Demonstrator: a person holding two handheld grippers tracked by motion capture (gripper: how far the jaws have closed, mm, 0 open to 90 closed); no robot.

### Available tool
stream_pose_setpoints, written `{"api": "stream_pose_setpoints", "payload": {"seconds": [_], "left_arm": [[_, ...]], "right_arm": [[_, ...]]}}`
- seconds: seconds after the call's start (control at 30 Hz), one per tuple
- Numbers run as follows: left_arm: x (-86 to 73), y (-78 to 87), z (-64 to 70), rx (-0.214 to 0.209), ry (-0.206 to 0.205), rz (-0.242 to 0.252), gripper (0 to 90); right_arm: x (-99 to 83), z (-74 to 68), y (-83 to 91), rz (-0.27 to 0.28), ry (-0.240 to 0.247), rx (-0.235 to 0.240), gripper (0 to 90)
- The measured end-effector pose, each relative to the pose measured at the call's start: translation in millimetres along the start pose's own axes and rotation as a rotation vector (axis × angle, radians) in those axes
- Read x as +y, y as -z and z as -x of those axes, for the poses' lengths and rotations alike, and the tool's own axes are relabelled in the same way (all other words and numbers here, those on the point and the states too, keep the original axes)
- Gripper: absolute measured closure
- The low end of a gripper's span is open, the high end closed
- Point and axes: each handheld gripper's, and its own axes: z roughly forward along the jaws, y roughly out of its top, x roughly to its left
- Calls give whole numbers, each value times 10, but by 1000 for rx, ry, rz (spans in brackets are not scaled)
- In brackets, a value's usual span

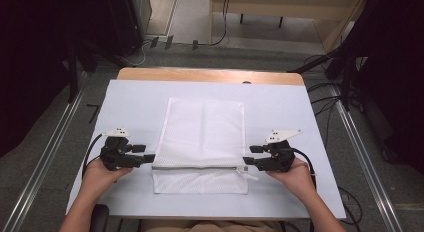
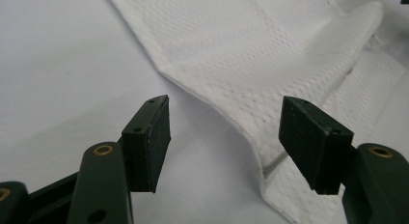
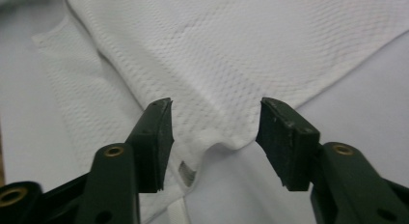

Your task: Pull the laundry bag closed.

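A white mesh bag [image 1: 202,142] lies flat in the middle of the table, with a zipper [image 1: 197,167] running across near its front end. My left gripper [image 1: 148,153] stands open at the bag's left edge, level with the zipper. In the left gripper view the bag's folded edge [image 2: 251,113] runs between the spread jaws of the left gripper [image 2: 224,137]. My right gripper [image 1: 248,155] is open at the bag's right edge by the zipper pull [image 1: 246,169]. In the right gripper view a raised corner of mesh [image 3: 226,134] sits between the jaws of the right gripper [image 3: 212,137].
The table [image 1: 130,102] carries a pale grey sheet, with a wooden strip [image 1: 210,75] bare at the far edge. Grey floor, metal rails [image 1: 45,157] and dark stands with cables [image 1: 345,77] surround the table. A person's hands hold both grippers from the near side.
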Motion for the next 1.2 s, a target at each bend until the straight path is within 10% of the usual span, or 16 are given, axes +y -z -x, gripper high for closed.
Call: {"api": "stream_pose_setpoints", "payload": {"seconds": [0.73,1.2], "left_arm": [[-21,95,-218,158,83,56,342],[-34,94,-243,197,90,55,329]], "right_arm": [[-151,499,237,123,-179,-283,299],[-173,534,224,106,-190,-305,302]]}}
